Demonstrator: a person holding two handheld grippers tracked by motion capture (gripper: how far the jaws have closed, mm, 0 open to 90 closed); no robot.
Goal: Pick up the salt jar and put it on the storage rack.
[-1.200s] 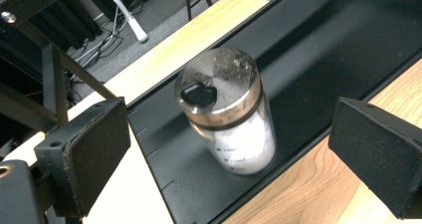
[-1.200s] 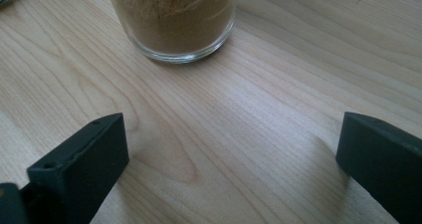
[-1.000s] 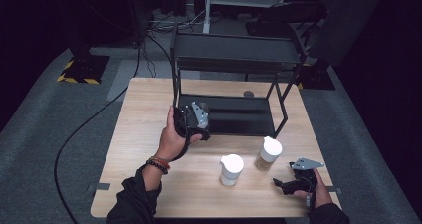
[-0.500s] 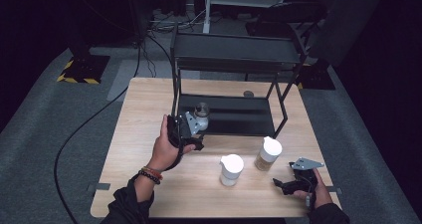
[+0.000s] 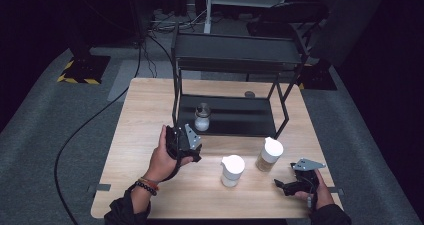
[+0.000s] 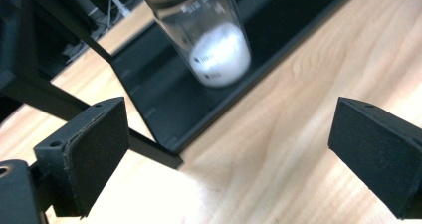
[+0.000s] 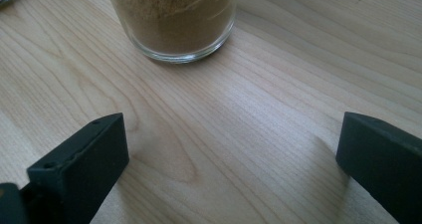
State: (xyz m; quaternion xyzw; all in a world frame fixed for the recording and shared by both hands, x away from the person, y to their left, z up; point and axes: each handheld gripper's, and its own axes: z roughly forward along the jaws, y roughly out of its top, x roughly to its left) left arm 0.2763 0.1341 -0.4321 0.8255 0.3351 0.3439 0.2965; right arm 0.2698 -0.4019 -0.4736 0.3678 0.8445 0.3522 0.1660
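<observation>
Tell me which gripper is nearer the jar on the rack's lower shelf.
Left. The left gripper sits just in front of the jar; the right gripper is far off at the table's near right corner.

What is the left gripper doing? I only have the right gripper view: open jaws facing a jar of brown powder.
Observer: The left gripper is open and empty, just in front of the rack's lower shelf.
Operator: Anything on that shelf?
Observer: A clear jar of white powder stands upright near its left end.
Operator: What stands near my brown jar?
Observer: A white-lidded container stands on the table to its left, apart from it.
</observation>
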